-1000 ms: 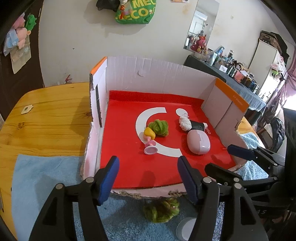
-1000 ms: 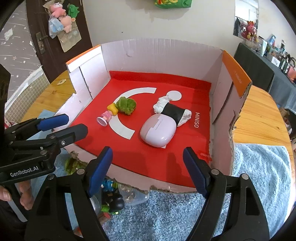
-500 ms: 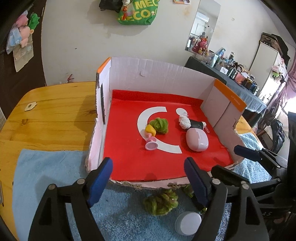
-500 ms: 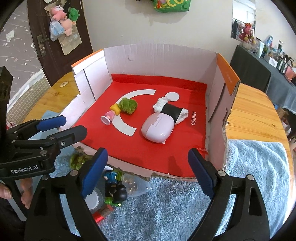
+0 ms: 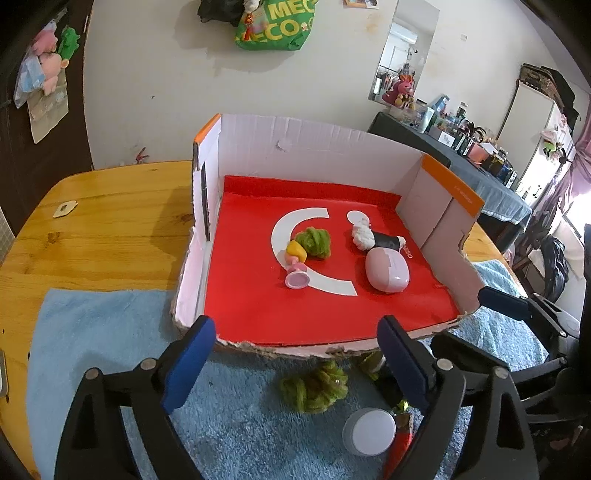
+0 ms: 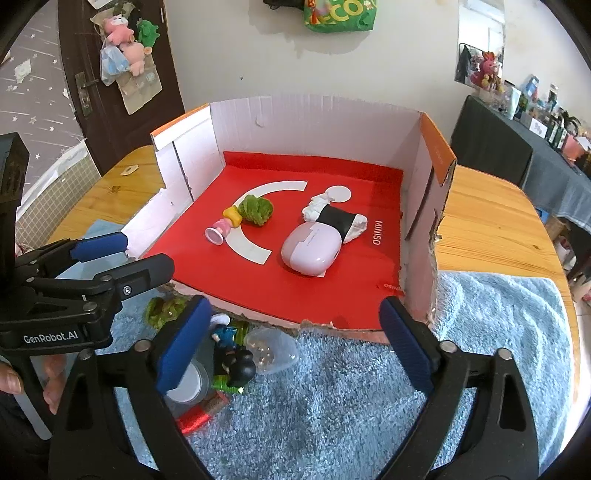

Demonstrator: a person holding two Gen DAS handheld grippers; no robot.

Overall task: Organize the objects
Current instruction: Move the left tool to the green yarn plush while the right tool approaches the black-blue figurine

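My left gripper (image 5: 295,354) and my right gripper (image 6: 291,332) both hover over the near edge of the scene, jaws spread wide and having just been opening, with nothing between the blue pads of either. Below them a pale blue towel (image 6: 369,406) covers the near part of the wooden table (image 5: 110,229). On the towel, just near of the box's torn front edge, lies a loose cluster: a green woolly toy (image 5: 314,386), a round white lid (image 5: 369,432), a small black-headed figure (image 6: 238,365) and a clear plastic capsule (image 6: 271,350), all close together, some touching. A red item (image 6: 194,421) shows beside them, too hidden to identify.

Farther off stands an open cardboard box (image 5: 314,144) with white inner walls, orange top edges and its front side cut away. Its floor is a red sheet (image 5: 258,306) printed with a white arc and dot. On this floor, left of centre, a green fuzzy ball (image 5: 314,242) touches a small yellow-and-pink figure (image 5: 295,267) lying on its side. Right of centre a pink oval case (image 5: 386,271) rests just near of a white-and-black plush (image 5: 373,238), the two touching. Beyond the box a green bag (image 5: 273,26) hangs on the wall.
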